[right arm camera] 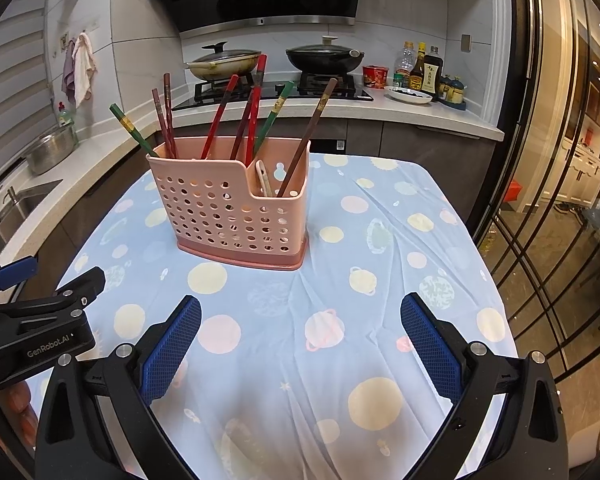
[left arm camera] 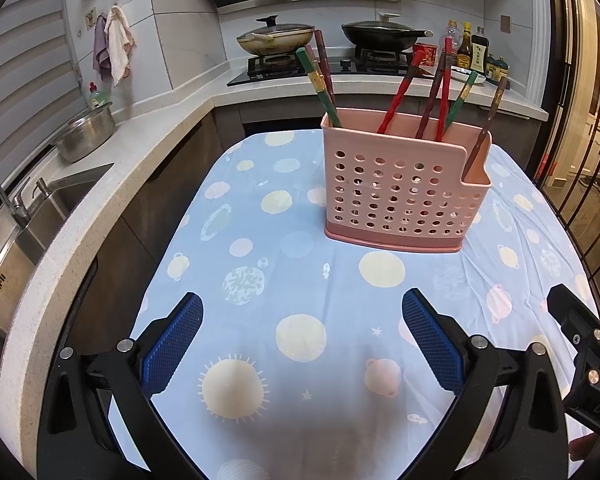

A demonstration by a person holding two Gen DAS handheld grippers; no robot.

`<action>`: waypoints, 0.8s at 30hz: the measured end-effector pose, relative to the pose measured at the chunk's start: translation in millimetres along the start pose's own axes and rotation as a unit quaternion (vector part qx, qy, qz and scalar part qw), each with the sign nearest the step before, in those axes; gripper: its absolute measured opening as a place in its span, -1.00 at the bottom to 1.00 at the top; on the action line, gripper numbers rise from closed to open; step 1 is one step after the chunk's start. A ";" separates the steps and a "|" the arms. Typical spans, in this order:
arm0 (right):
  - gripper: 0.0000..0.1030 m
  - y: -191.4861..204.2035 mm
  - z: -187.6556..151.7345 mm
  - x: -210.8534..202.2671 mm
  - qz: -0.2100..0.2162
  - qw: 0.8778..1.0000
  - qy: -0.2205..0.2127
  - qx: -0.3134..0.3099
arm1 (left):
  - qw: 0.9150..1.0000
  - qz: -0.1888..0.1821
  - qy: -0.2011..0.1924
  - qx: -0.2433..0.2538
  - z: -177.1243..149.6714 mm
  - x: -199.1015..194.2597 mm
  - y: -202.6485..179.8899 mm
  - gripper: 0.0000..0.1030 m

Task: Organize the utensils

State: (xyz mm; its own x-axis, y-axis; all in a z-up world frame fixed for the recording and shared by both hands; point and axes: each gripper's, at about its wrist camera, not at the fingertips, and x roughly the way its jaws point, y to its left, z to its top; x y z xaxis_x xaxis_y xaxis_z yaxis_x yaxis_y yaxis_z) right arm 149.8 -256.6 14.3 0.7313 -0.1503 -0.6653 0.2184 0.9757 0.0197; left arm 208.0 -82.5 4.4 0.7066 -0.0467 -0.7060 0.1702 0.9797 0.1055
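Observation:
A pink perforated utensil holder [left arm camera: 404, 188] [right arm camera: 232, 208] stands upright on the table with the blue planet-print cloth [left arm camera: 300, 280] [right arm camera: 320, 300]. Several red, green and brown chopsticks [left arm camera: 400, 94] [right arm camera: 224, 116] lean in its tall compartment. One brown chopstick [right arm camera: 306, 136] and a pale spoon handle [right arm camera: 265, 178] sit in the low side compartment. My left gripper [left arm camera: 302, 316] hovers open near the table's front edge, well short of the holder. My right gripper [right arm camera: 300, 318] is open too, with nothing between its blue pads [right arm camera: 172, 354].
A sink with a tap [left arm camera: 16, 208] and a steel pot [left arm camera: 86, 134] lie along the left counter. Two lidded woks [right arm camera: 324, 58] sit on the stove behind, with sauce bottles [right arm camera: 424, 70] beside them. A glass sliding door [right arm camera: 560, 200] runs along the right.

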 end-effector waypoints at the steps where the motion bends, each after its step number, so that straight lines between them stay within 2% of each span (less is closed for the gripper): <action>1: 0.87 0.5 -0.1 0.0 0.000 1.000 0.000 0.001 | 1.000 0.000 0.000 0.000 0.1 0.0 -0.1 0.85; 24: 0.87 -5.8 1.0 3.0 -0.005 1.000 -0.001 0.004 | 1.000 -0.001 0.002 0.003 0.7 1.1 1.7 0.85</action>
State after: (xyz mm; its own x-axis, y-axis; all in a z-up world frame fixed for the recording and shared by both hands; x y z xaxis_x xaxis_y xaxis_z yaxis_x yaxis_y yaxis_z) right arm 151.4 -262.8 13.0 0.7303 -0.1600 -0.6641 0.2307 0.9728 0.0194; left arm 209.6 -81.0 4.2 0.7030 -0.0478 -0.7095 0.1756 0.9785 0.1081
